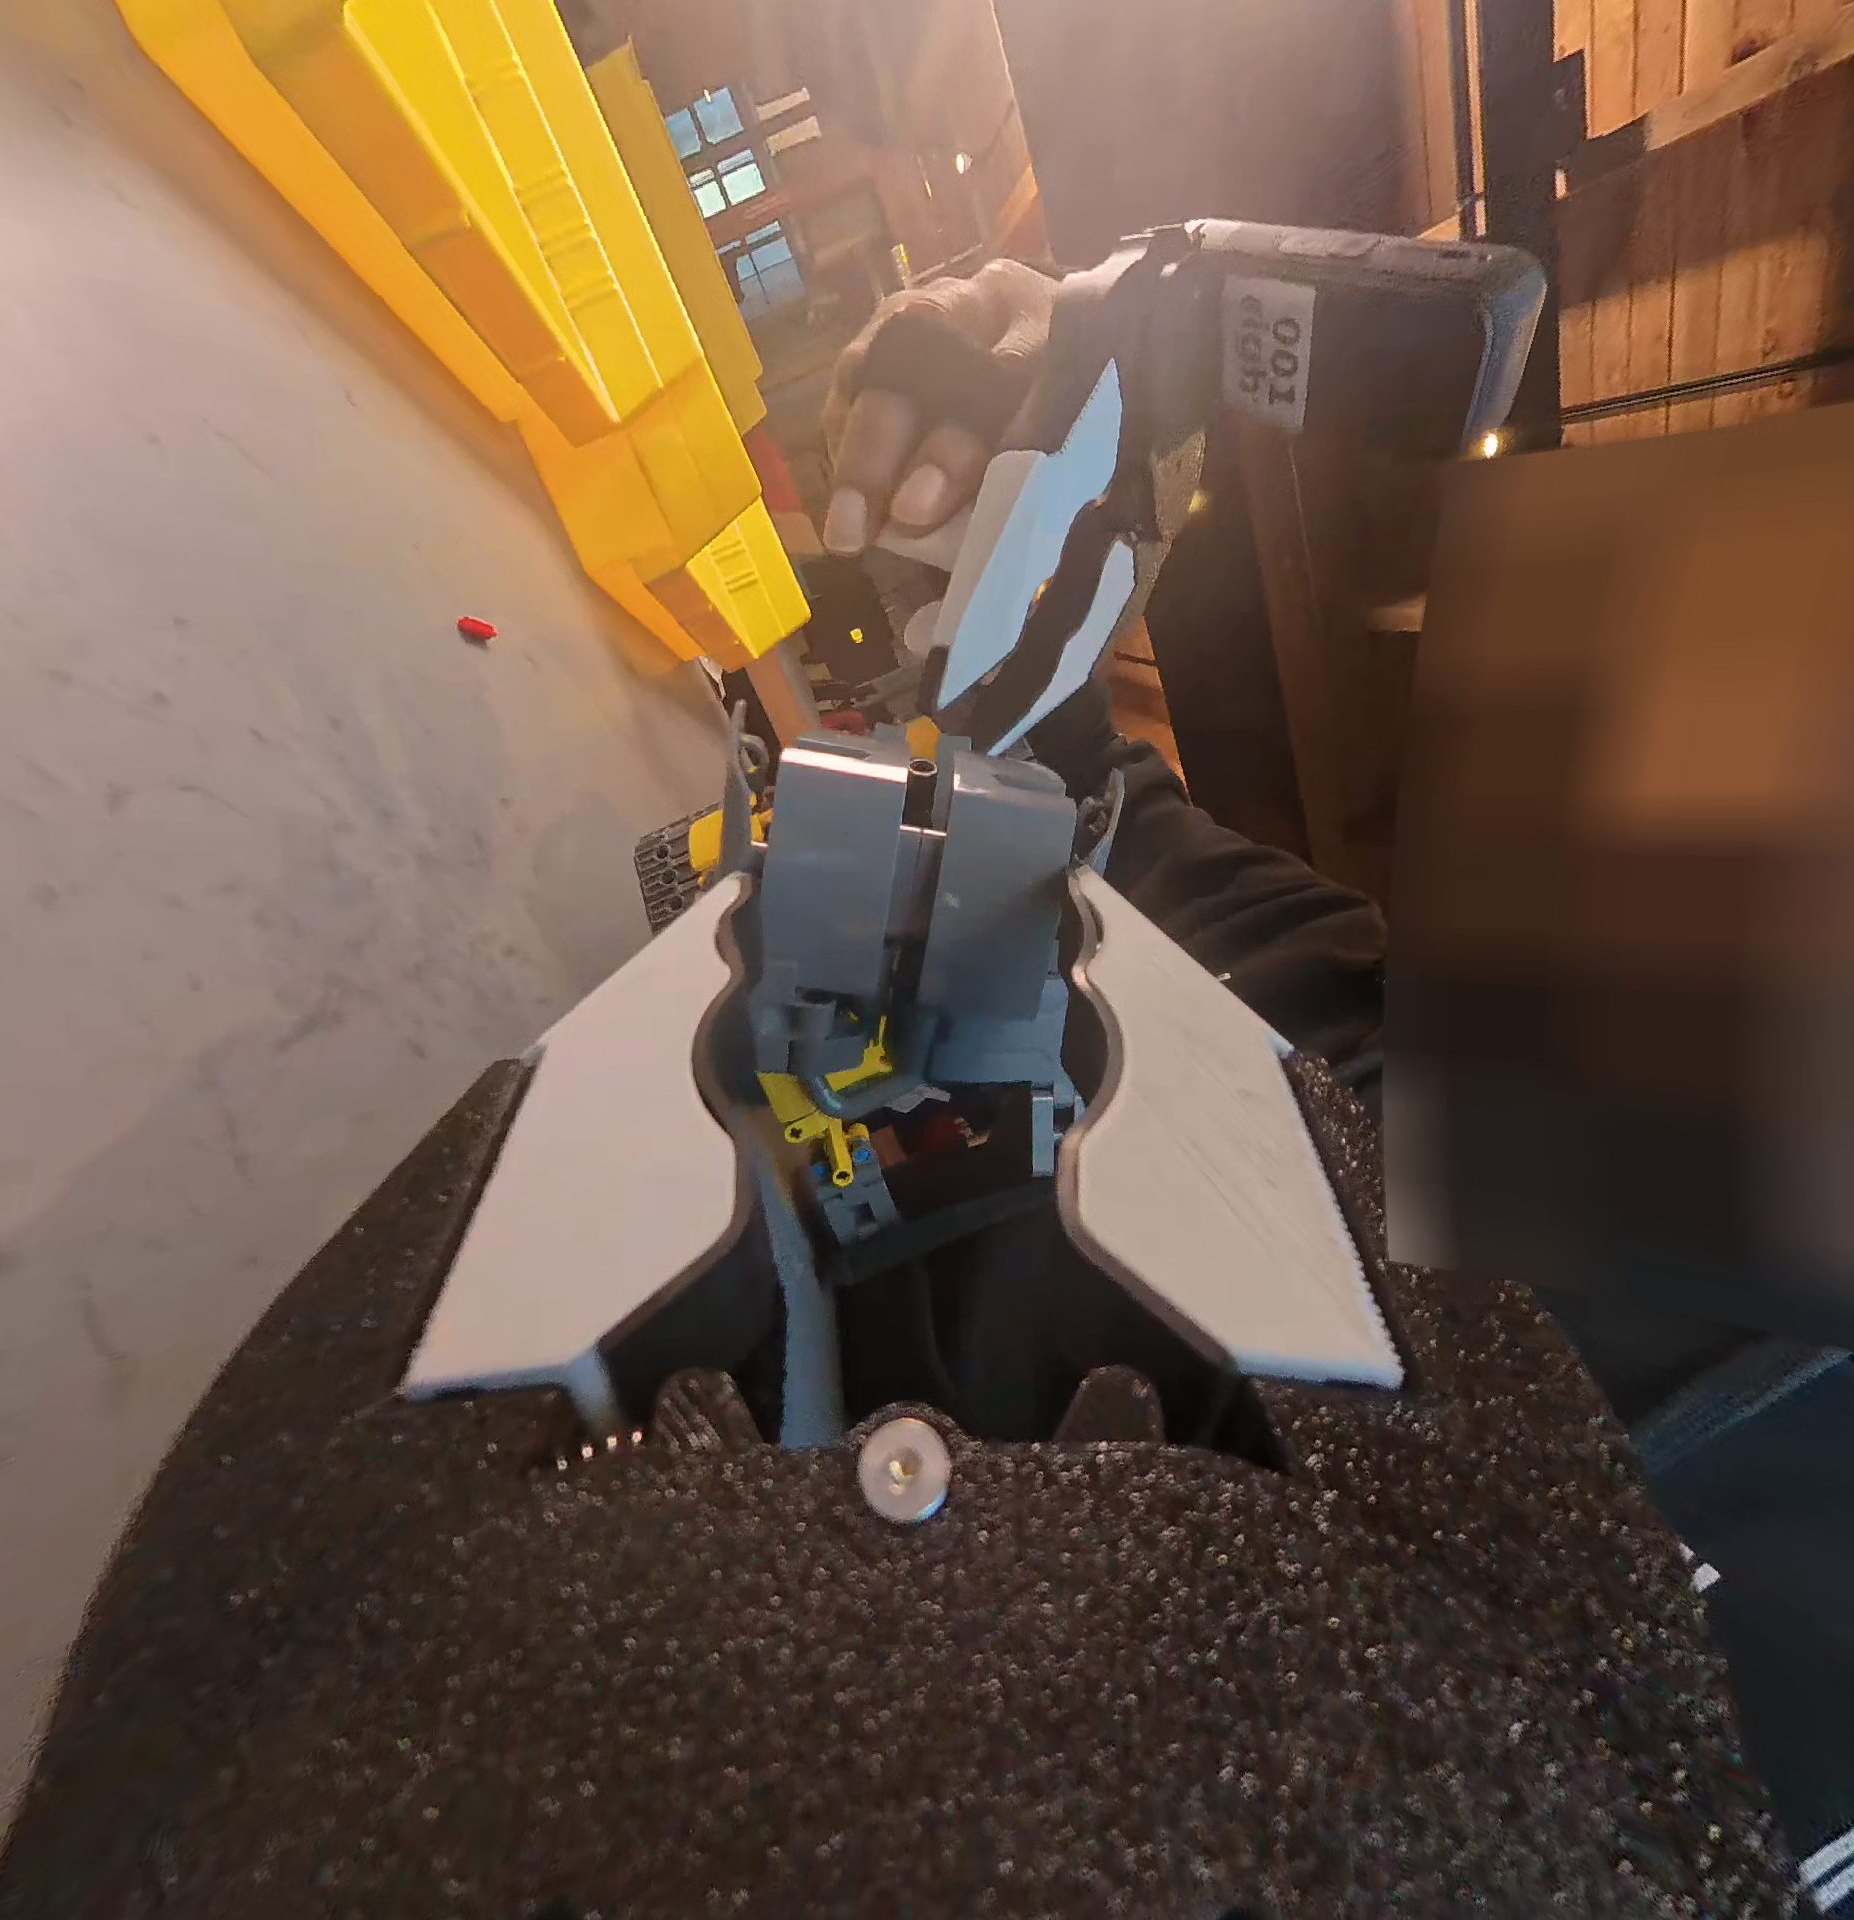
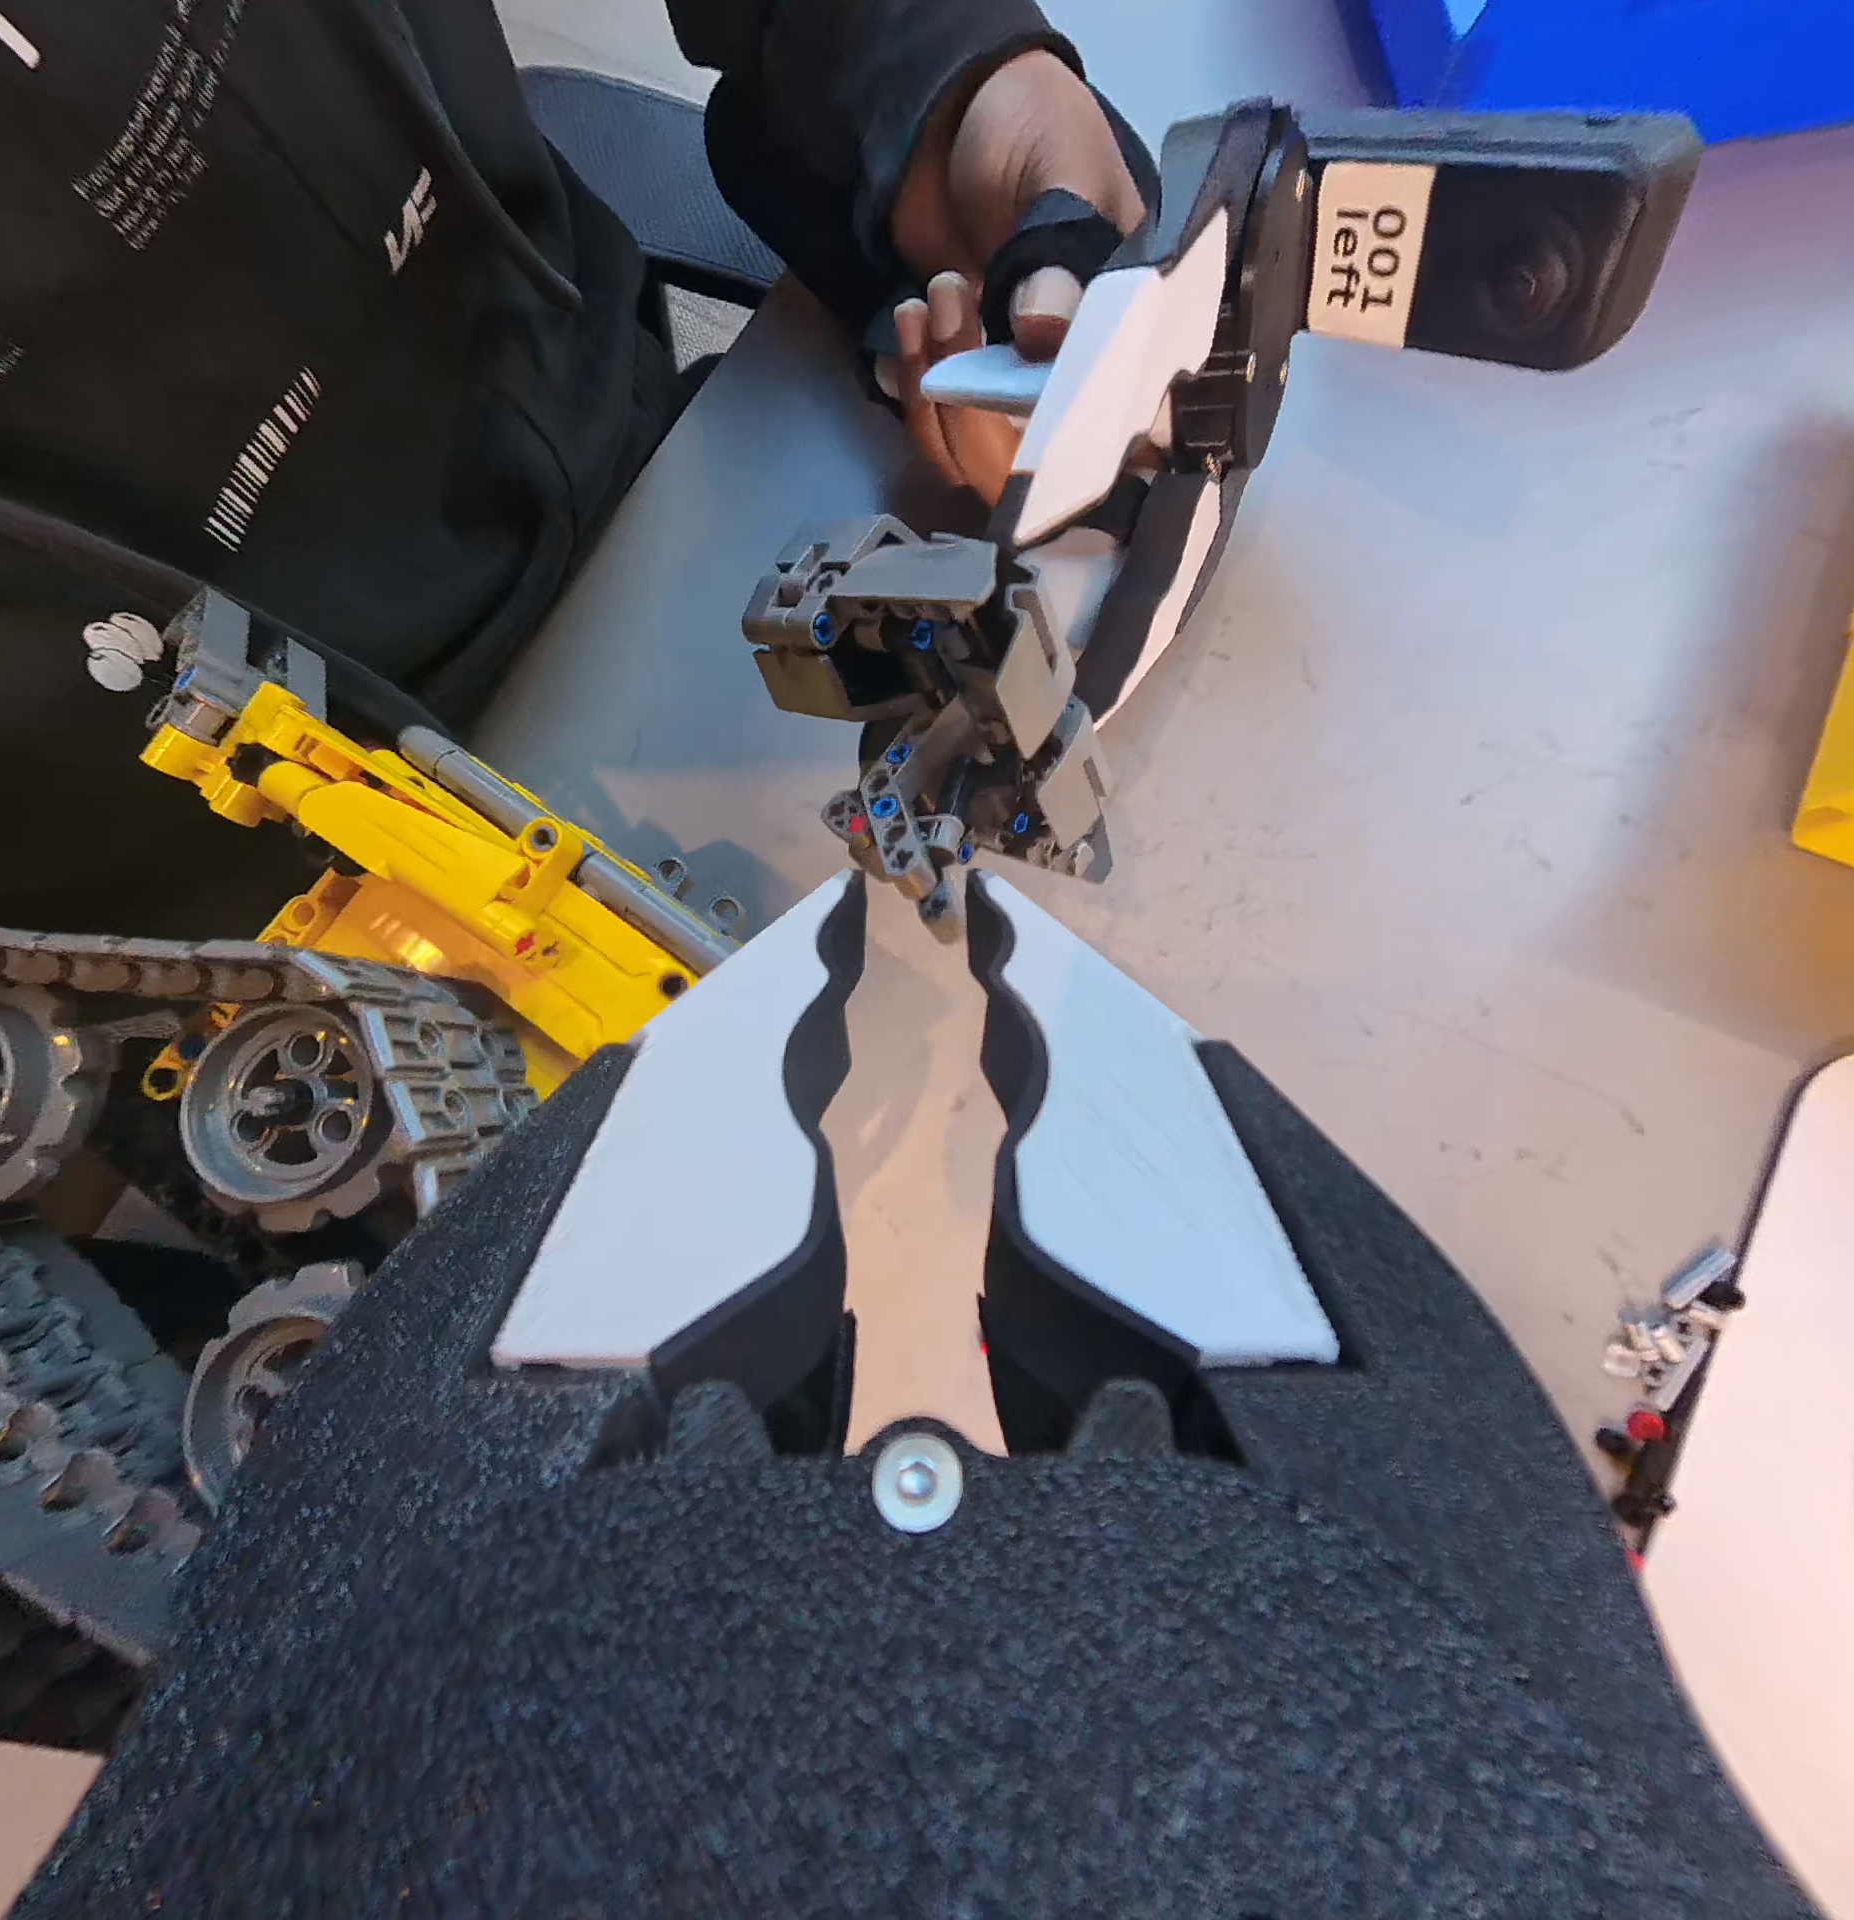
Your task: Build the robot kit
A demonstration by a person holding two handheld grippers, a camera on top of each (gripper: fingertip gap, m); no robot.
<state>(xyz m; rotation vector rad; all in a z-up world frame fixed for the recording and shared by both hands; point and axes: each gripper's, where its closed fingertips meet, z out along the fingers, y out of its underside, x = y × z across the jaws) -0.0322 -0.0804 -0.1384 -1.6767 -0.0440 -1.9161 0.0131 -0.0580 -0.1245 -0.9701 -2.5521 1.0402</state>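
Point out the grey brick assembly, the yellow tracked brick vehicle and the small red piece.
Grey brick assembly [image 1: 907,894]: left wrist view, upper panel.
Yellow tracked brick vehicle [image 2: 440,940]: right wrist view, yellow body panel.
Small red piece [image 1: 477,628]: left wrist view, its middle.

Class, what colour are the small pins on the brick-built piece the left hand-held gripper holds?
Blue pins on the grey piece, clearest in the right wrist view.

Glossy grey plastic brick assembly [image 1: 907,894], matt speckled tabletop [image 2: 1422,831], rough black foam [image 2: 902,1714]
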